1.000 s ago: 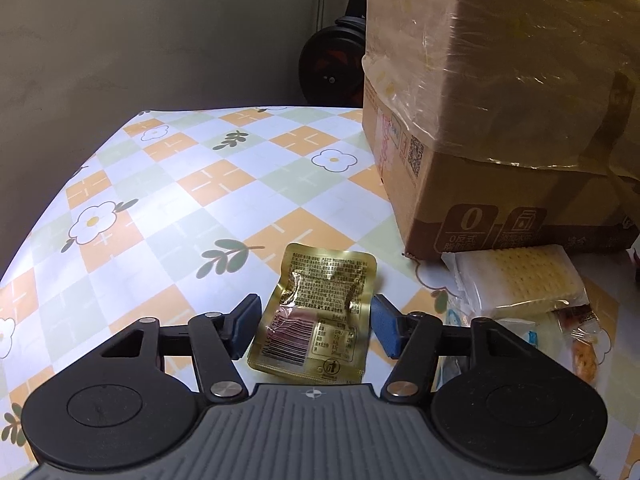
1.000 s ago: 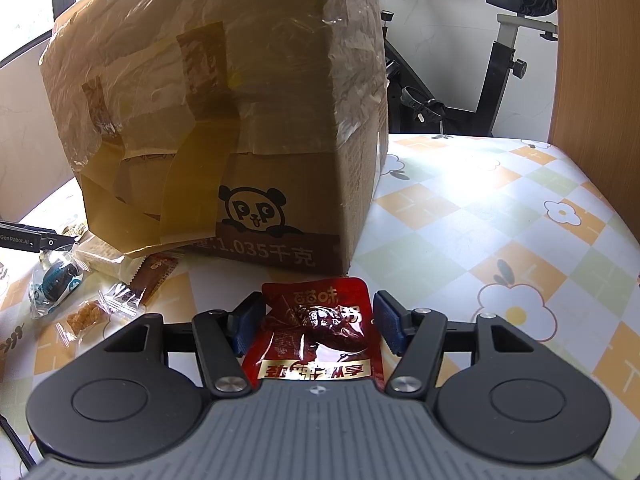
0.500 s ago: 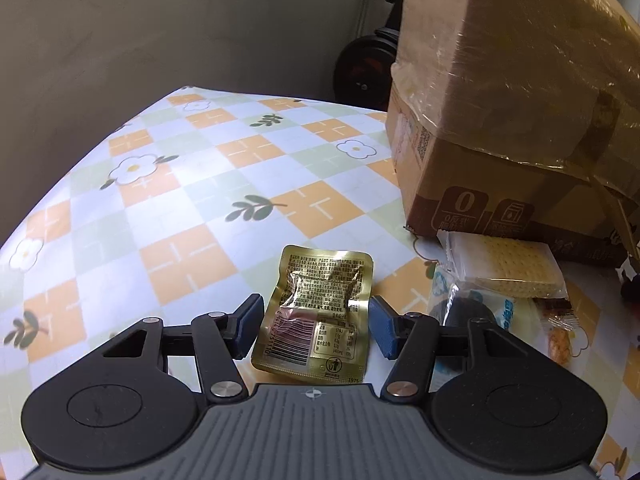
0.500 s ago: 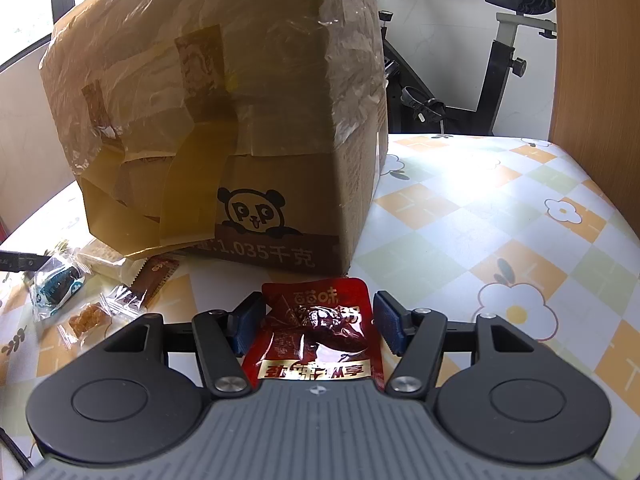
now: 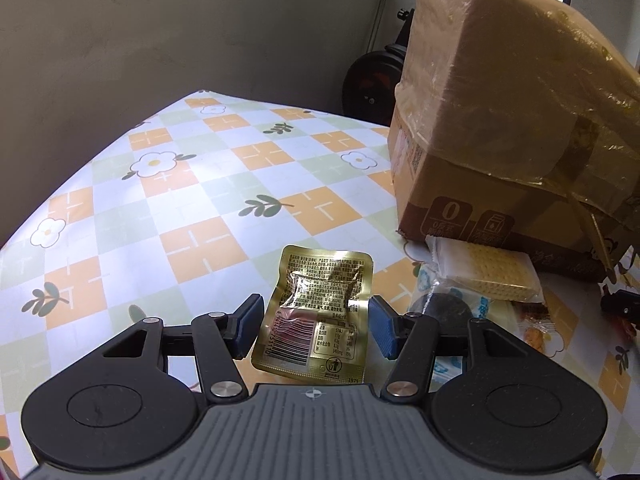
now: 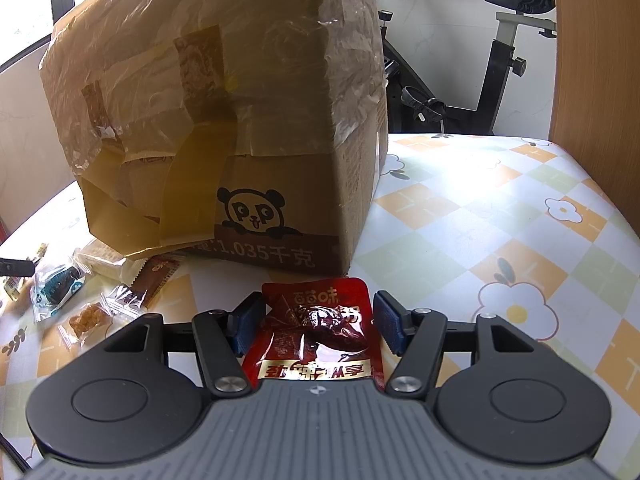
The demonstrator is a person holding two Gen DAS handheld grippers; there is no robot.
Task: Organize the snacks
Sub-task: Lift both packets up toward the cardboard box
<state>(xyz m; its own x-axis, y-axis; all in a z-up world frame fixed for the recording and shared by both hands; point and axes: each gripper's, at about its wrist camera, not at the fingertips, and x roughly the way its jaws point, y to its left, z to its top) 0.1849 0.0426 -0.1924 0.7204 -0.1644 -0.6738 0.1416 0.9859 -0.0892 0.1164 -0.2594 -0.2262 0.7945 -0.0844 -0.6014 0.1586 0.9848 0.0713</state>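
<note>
Where the bench (image 5: 200, 208) meets the cardboard box (image 6: 224, 120), we log: left gripper (image 5: 314, 328) apart, straddling a gold packet (image 5: 316, 312); right gripper (image 6: 318, 324) apart, straddling a red packet (image 6: 316, 332).

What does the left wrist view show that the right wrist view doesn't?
Only the left wrist view: the left gripper around a gold pouch, and a dark round snack beside it. Only the right wrist view: the right gripper around a red pouch, the box's panda logo, an exercise bike. Both share the cardboard box, cracker pack and checkered tablecloth.
</note>
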